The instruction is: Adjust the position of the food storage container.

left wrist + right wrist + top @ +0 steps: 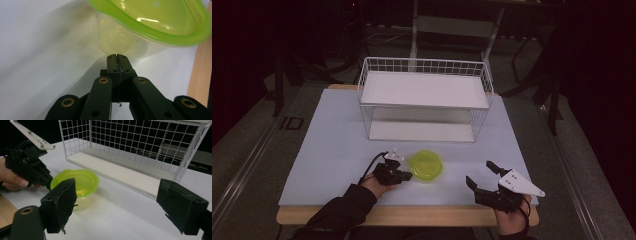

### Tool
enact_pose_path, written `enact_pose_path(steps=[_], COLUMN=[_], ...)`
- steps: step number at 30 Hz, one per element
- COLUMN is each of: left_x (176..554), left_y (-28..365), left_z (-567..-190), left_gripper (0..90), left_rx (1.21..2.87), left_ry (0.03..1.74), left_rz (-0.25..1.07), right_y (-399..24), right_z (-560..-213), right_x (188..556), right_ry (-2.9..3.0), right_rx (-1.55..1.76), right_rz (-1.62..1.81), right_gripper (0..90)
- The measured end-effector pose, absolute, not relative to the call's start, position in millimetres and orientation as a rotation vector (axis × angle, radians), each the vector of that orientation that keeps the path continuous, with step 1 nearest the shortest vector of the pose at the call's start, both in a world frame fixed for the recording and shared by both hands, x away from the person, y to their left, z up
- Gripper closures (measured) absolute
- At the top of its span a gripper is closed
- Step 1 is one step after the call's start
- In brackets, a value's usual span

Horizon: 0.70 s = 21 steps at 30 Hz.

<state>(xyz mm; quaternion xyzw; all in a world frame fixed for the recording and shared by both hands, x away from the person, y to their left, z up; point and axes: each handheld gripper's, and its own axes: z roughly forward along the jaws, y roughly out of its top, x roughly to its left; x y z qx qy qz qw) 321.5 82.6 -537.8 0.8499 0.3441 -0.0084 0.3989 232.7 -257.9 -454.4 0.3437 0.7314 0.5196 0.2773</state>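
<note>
Sitting just ahead of the clenched, empty left tongs [408, 175], the green-lidded tub [426, 166] rests on the desk [332, 150], to the left of the released right tongs [481, 174]. It looks light, thin-walled and slippery; the lid's stiff rim likely offers the surest hold, while squeezing the clear body could buckle it.

Before me: one green-lidded tub [426, 166], one white wire rack [424, 100], one table [332, 145]; my grippers, two.
</note>
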Motion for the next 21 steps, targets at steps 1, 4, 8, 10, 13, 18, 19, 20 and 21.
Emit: enact_pose_path(steps=[1, 4, 8, 10, 13, 18, 19, 20, 21], left_x=[321, 319, 317, 315, 313, 309, 308, 306, 306], left_y=[79, 64, 54, 49, 53, 71, 74, 84, 84], left_z=[-538, -536, -535, -534, -532, -525, -523, -517, -517], left_gripper=[90.0, 90.0, 90.0, 90.0, 89.9, 89.9, 89.9, 89.9, 89.8], left_rx=[2.157, 2.160, 2.153, 2.159, 2.151, 2.154, 2.151, 2.133, 2.133], left_ry=[0.864, 0.839, 0.827, 0.811, 0.811, 0.814, 0.814, 0.800, 0.800], left_rz=[-0.021, -0.037, -0.054, -0.063, -0.069, -0.053, -0.043, -0.041, -0.041], right_y=[-258, -258, -259, -259, -259, -259, -259, -258, -258], right_z=[-454, -454, -454, -454, -454, -455, -455, -455, -455], right_x=[233, 233, 232, 232, 232, 233, 233, 233, 233], right_ry=[1.963, 1.963, 1.964, 1.965, 1.965, 1.968, 1.968, 1.970, 1.970], right_rx=[0.922, 0.922, 0.921, 0.921, 0.924, 0.923, 0.923, 0.924, 0.924], right_rz=[1.394, 1.396, 1.399, 1.399, 1.399, 1.396, 1.396, 1.391, 1.391], right_gripper=[15.9, 15.9, 15.9, 15.9, 15.9, 15.9, 15.9, 15.9, 15.9])
